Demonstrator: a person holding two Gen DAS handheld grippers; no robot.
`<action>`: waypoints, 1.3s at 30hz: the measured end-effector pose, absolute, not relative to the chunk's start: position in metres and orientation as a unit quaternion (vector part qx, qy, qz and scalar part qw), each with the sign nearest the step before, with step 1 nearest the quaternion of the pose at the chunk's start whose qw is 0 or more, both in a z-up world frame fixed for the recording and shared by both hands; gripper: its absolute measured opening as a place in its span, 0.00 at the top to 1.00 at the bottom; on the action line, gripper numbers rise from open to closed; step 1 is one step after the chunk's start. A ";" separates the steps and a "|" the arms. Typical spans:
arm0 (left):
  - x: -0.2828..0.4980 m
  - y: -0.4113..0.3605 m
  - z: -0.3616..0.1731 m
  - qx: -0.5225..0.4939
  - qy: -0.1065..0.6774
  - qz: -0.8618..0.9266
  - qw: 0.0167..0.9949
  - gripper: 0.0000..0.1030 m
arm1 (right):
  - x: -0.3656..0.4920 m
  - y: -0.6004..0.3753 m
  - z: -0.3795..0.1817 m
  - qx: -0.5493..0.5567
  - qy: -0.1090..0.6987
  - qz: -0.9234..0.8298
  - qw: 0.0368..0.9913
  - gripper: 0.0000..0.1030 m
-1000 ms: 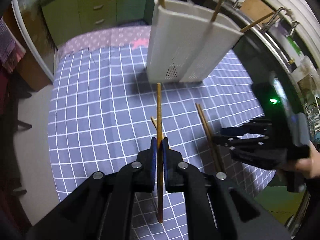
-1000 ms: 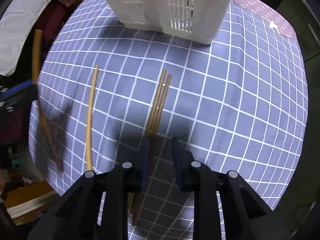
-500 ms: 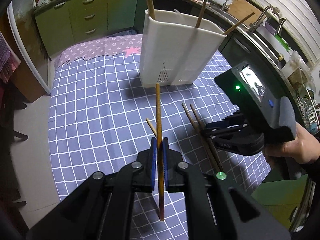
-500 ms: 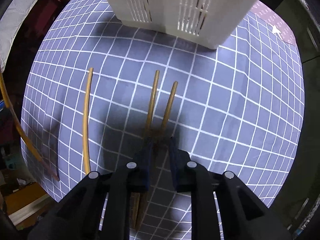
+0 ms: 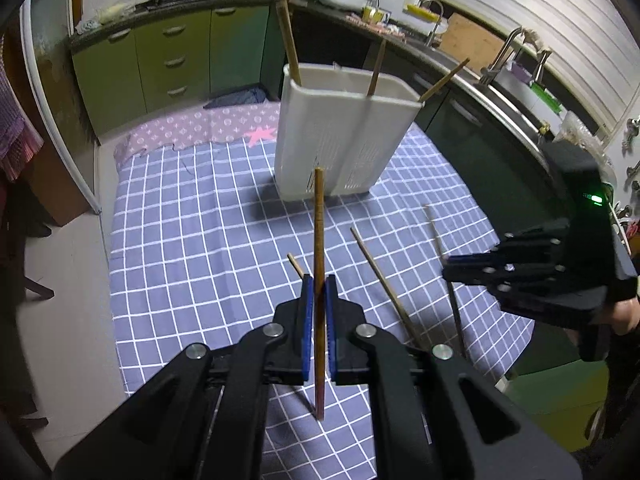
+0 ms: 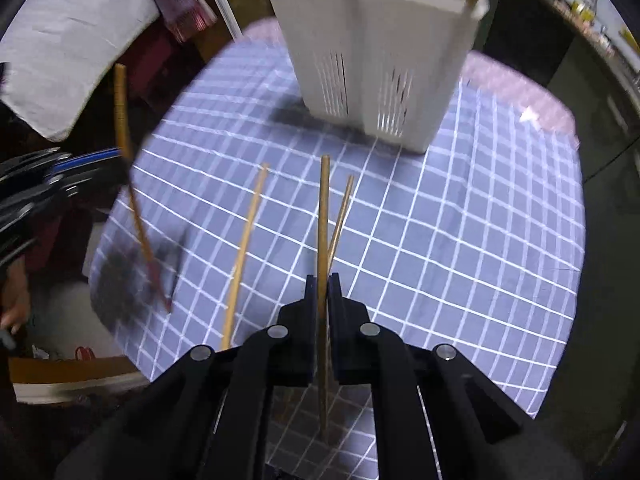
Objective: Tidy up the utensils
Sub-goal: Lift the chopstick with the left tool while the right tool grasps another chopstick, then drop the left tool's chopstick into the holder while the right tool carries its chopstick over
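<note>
My left gripper (image 5: 319,280) is shut on a wooden chopstick (image 5: 319,232) and holds it above the checked cloth, pointing at the white utensil holder (image 5: 344,140). My right gripper (image 6: 323,280) is shut on another chopstick (image 6: 323,216), lifted off the cloth; it also shows at the right of the left wrist view (image 5: 452,268). Two loose chopsticks (image 6: 246,240) (image 6: 340,216) lie on the cloth. The holder (image 6: 380,64) has three chopsticks standing in it. The left gripper shows blurred at the left edge (image 6: 92,168).
The table with the purple checked cloth (image 5: 192,240) stands in a kitchen. Green cabinets (image 5: 168,60) are behind it, and a dark counter with a sink tap (image 5: 508,52) runs along the right. A pink cloth (image 5: 208,128) covers the far table end.
My right gripper closed on one of the paired chopsticks and lifted it off the cloth. My left gripper rose and tilted up with its chopstick, bringing the holder's rim into view.
</note>
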State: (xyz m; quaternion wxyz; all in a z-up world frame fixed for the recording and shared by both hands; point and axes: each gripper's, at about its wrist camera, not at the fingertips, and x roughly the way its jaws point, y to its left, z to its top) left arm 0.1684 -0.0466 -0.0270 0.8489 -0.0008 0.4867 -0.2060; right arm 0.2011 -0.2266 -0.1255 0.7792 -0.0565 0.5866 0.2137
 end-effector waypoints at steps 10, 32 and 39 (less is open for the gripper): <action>0.167 -0.047 0.010 -0.006 0.444 -0.214 0.870 0.94 | 0.162 -0.264 -0.080 -0.007 0.505 0.245 0.828 0.94; 0.202 -0.071 0.096 0.006 0.383 -0.237 0.893 0.95 | 0.202 -0.276 0.071 0.023 0.364 0.251 0.897 0.94; 0.219 -0.071 0.129 -0.003 0.368 -0.235 0.900 0.95 | 0.220 -0.279 0.108 0.025 0.342 0.238 0.909 0.94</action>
